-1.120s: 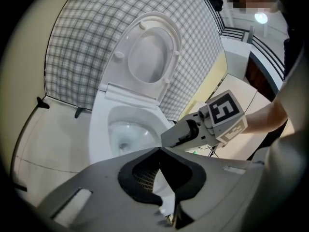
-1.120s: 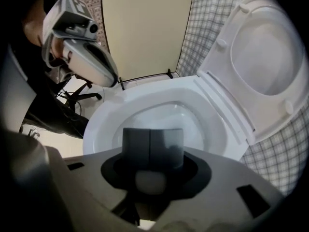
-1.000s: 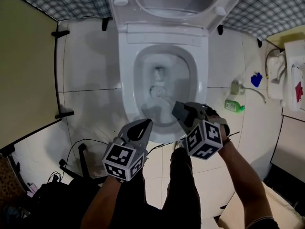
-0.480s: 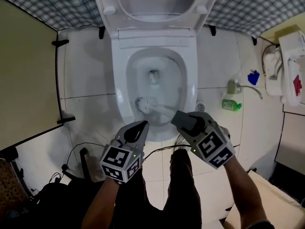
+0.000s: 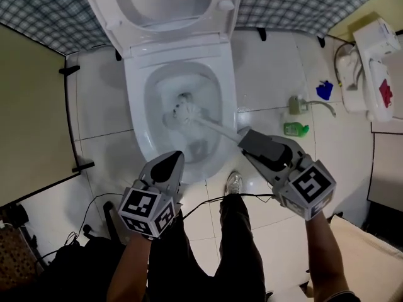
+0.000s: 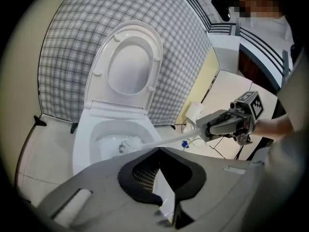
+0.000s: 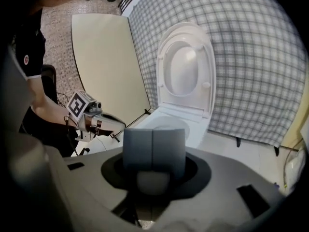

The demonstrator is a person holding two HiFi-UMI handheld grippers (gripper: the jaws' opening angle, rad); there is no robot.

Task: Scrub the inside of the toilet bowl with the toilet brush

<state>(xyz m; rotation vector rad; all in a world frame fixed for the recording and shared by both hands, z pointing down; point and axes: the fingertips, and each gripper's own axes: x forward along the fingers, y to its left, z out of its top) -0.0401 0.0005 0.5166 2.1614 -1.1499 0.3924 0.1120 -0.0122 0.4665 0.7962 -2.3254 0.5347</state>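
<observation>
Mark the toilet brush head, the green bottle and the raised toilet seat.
toilet brush head (image 5: 184, 112), head view, on the white bristle tuft.
green bottle (image 5: 295, 129), head view, on the middle of its body.
raised toilet seat (image 5: 167, 33), head view, on the ring's lower edge.

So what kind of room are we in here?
A bathroom or toilet room, most likely: a white toilet with its lid up, a toilet brush inside it, and a tiled floor with a green bottle on it.

L claw closed, tips together, aimed fwd-down; R claw clamped on brush, angled down-left.
</observation>
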